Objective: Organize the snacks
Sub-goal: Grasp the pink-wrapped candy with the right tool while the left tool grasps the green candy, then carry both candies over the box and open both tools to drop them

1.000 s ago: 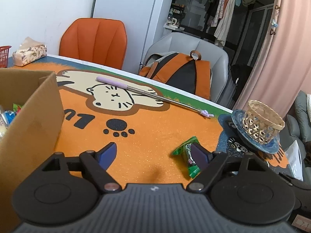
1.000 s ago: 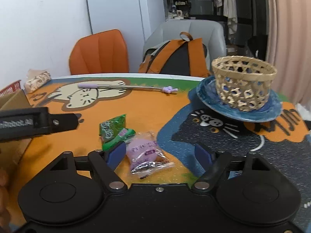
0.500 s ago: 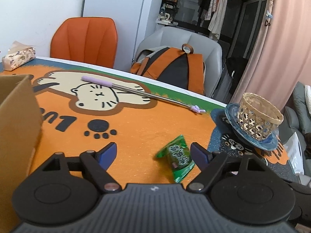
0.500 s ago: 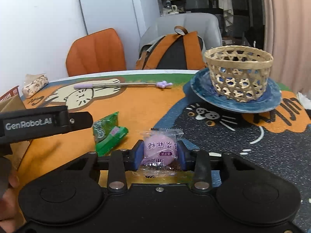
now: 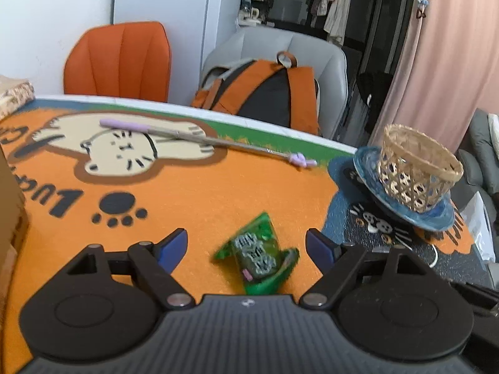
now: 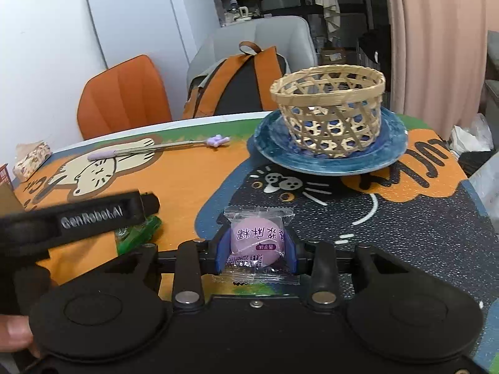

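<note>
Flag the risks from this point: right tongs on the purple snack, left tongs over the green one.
1. The right tongs have just closed on the purple snack; the soft round sweet could squash or slip in its loose clear wrapper on the way up.
2. The left tongs are open around the green snack, which lies skewed; closing may catch only a wrapper corner.
3. The woven basket merely sits on the blue plate; a nudge could shift it.

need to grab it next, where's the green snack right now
In the left wrist view the green snack lies on the orange mat between the open left gripper's fingers, untouched, left of the basket.
</note>
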A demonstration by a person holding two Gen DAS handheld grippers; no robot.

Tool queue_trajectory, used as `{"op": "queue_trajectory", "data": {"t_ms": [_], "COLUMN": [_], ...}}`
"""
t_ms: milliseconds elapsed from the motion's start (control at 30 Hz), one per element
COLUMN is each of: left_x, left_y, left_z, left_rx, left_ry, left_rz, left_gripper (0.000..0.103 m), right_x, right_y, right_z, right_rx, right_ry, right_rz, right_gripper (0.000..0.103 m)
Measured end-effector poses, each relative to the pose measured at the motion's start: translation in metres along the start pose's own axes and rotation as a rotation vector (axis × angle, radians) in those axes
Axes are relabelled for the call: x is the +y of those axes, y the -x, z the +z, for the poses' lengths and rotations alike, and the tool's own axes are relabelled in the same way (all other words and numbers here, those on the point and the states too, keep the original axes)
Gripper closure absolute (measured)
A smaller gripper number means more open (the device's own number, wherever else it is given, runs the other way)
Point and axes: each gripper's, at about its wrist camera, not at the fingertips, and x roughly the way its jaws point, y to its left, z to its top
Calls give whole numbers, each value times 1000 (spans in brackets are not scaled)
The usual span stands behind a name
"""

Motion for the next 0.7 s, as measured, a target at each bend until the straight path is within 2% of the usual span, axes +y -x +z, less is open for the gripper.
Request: {"op": "queue_trajectory", "data": {"t_ms": [33,67,100,133,167,200,267,400,700], "left_x": [0,1,3,5,7,9,13,23,51], "left_y": [-1,-2,-4,-5,-4,-3,1,19,80], "left_z": [-2,-3,-4,-5,-5,-5,-5,-7,-2], "left_rx": [3,6,13,9,-2,0,14,6,-33], "left_ry": [-3,-5,-3,-3,-7,-5,6,7,34], "left_rz": [-1,-7,-17,-23,-14,-18,-41,-40,-37], "left_gripper": [22,29,42,47,58,62,64,66,66], "right_x": [0,1,2,2,1,1,-1,2,17], "right_y": [0,0,0,0,0,-1,0,3,15], "right_z": [0,-1,-1,-1,-1,-1,0,-2,-6], "right_rx": [0,1,1,2,1,-1,0,-3,-28], "right_ry": [-2,-1,2,3,-1,-6,-12,-9,-10], "right_rz": [-2,-4,-3,1,9,14,13,14,33], "right_gripper": [67,67,67,67,67,67,67,67,67]}}
